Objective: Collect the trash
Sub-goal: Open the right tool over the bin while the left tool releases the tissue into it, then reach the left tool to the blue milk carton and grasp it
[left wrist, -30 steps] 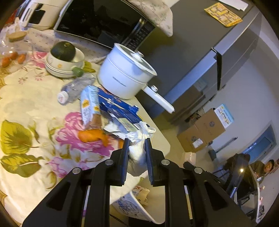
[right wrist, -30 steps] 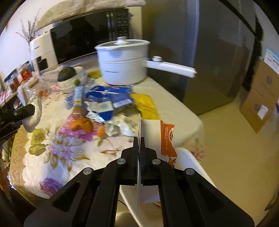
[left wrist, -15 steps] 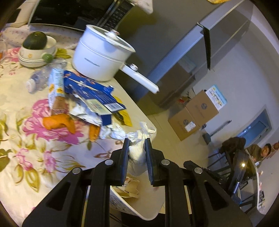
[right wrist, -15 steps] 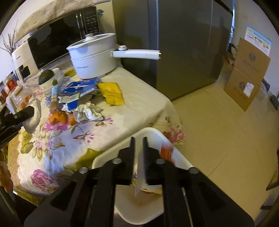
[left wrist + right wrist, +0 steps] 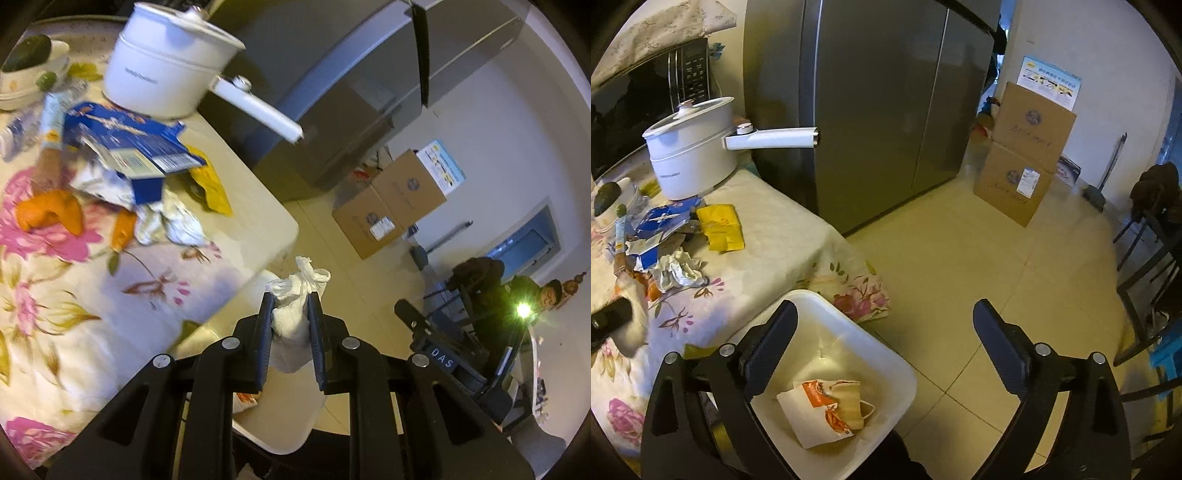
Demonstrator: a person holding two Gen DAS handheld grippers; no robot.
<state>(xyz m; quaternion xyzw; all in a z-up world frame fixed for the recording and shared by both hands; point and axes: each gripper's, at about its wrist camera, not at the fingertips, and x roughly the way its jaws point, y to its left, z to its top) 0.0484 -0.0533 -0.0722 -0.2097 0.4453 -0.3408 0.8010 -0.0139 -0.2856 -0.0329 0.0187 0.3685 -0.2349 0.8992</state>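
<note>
My left gripper (image 5: 290, 308) is shut on a crumpled white tissue (image 5: 295, 295) and holds it past the table edge, above the white trash bin (image 5: 291, 417). My right gripper (image 5: 884, 325) is wide open and empty above the same bin (image 5: 849, 325). A white and orange paper wrapper (image 5: 827, 410) lies inside the bin. On the floral tablecloth (image 5: 775, 236) lie more trash: a crumpled tissue (image 5: 677, 273), a yellow packet (image 5: 720, 227), blue packaging (image 5: 125, 147) and orange peel (image 5: 48, 210).
A white pot (image 5: 690, 147) with a long handle stands at the table's back, near a grey fridge (image 5: 871, 110). A bowl with an avocado (image 5: 26, 59) and a plastic bottle (image 5: 18, 125) are farther left. Cardboard boxes (image 5: 1023, 155) and chairs (image 5: 1152, 236) stand on the floor.
My right gripper has opened and dropped the white and orange wrapper into the bin. My left gripper has carried the tissue from over the table to over the bin.
</note>
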